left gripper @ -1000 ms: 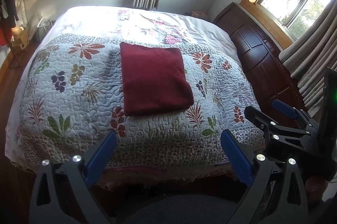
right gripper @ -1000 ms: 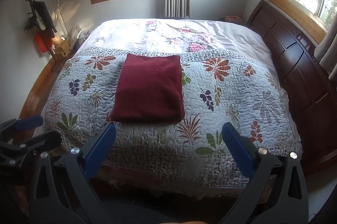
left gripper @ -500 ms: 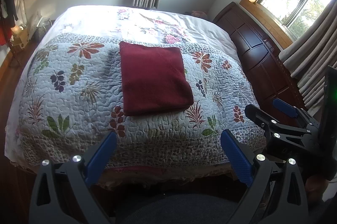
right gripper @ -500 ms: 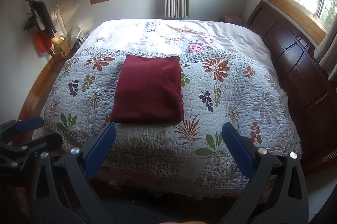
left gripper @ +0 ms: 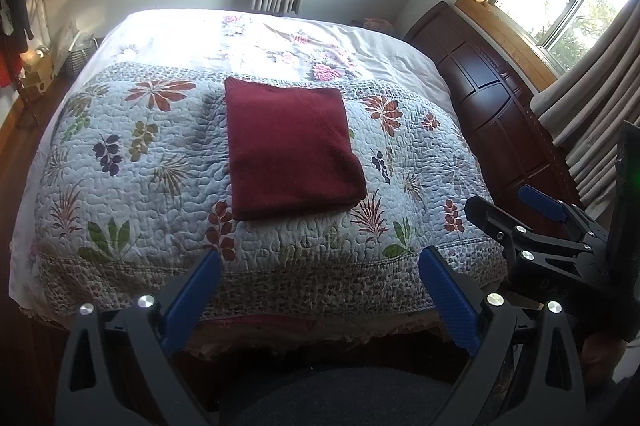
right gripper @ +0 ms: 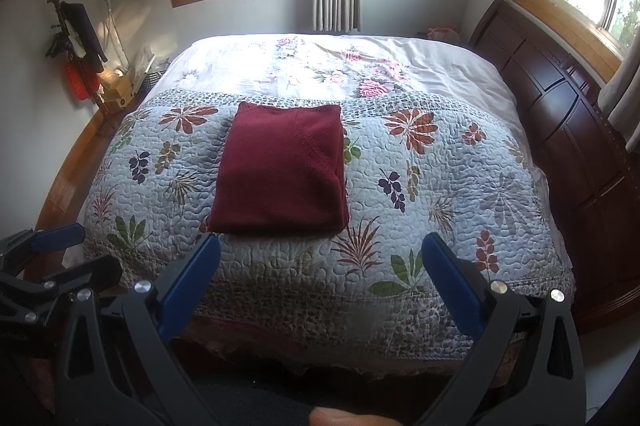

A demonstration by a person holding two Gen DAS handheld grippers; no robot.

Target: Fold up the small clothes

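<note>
A dark red garment (left gripper: 290,147) (right gripper: 282,171) lies folded into a flat rectangle in the middle of the flower-patterned quilt (left gripper: 132,185) (right gripper: 440,185) on the bed. My left gripper (left gripper: 320,262) is held open off the bed's near edge, well short of the garment, with nothing between its blue pads. My right gripper (right gripper: 320,250) is open too, and empty, hanging just short of the garment's near edge. In the left wrist view the right gripper (left gripper: 520,205) shows at the right, and the left gripper (right gripper: 60,250) appears at the lower left of the right wrist view.
A dark wooden headboard (left gripper: 492,113) (right gripper: 568,129) runs along the bed's right side under a window with curtains. At the left a coat stand (right gripper: 76,37) with hanging items and small things on the floor stand by the wall. A wooden floor strip (right gripper: 68,177) borders the bed's left side.
Both views have barely shifted. The garment lies the same, and both grippers stay open in the same places.
</note>
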